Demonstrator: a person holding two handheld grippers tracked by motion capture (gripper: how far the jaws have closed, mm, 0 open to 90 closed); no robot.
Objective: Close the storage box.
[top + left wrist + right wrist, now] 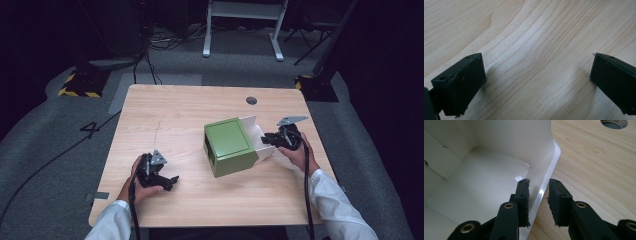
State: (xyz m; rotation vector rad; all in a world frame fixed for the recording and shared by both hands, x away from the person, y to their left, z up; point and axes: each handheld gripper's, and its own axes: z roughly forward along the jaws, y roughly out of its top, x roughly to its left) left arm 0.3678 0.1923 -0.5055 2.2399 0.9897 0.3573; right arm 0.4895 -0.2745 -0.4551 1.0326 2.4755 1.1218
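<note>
Box: green box [227, 146] right of the table's [175, 115] centre, its white drawer [259, 137] slid out toward my right gripper.
Right gripper [539, 187]: jaws straddle the drawer's side wall with small gaps, not clamped.
Left gripper [536, 75]: jaws spread wide, low over bare wood, near front-left.

**Green box with white drawer pulled partway out**

A green box [229, 146] sits right of centre on the wooden table [175, 115], turned at an angle. Its glossy white drawer [256, 131] projects toward the right, open and empty, with rounded rim corners.
</note>
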